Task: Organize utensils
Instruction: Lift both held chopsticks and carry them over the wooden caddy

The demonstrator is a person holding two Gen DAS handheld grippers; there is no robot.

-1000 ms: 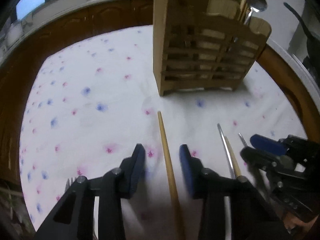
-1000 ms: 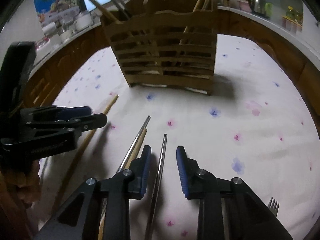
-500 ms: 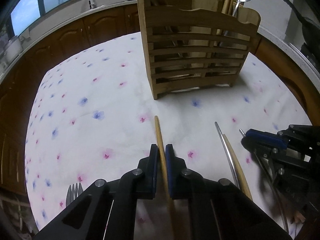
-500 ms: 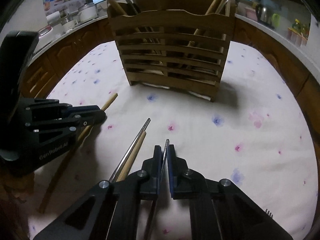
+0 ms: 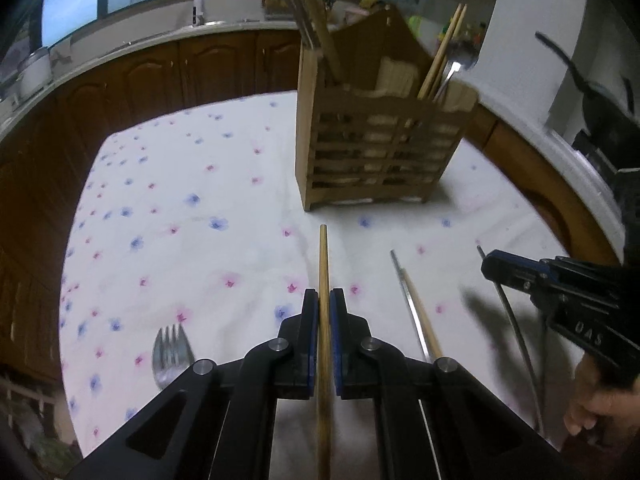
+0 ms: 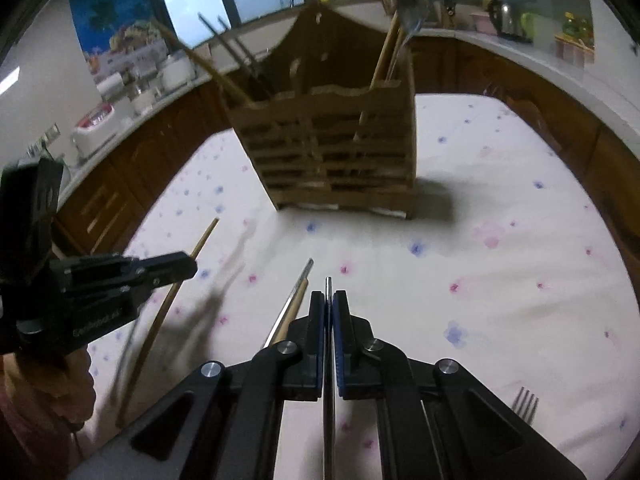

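My left gripper (image 5: 324, 294) is shut on a wooden chopstick (image 5: 323, 256) and holds it lifted off the flowered cloth. My right gripper (image 6: 328, 296) is shut on a metal chopstick (image 6: 328, 286), also raised. The wooden slatted utensil holder (image 5: 380, 152) stands ahead, with chopsticks and a spoon in it; it also shows in the right wrist view (image 6: 332, 152). A metal and a wooden chopstick (image 5: 416, 312) lie together on the cloth between the grippers, and also show in the right wrist view (image 6: 294, 304).
A fork (image 5: 171, 354) lies on the cloth at the left; another fork (image 6: 526, 404) lies at the right. The table (image 5: 168, 216) ends at dark wooden cabinets and a counter (image 5: 132, 48) behind.
Both grippers closed, the left on the wooden chopstick, the right on the metal one, then rose from the cloth with them. The holder now looks farther below.
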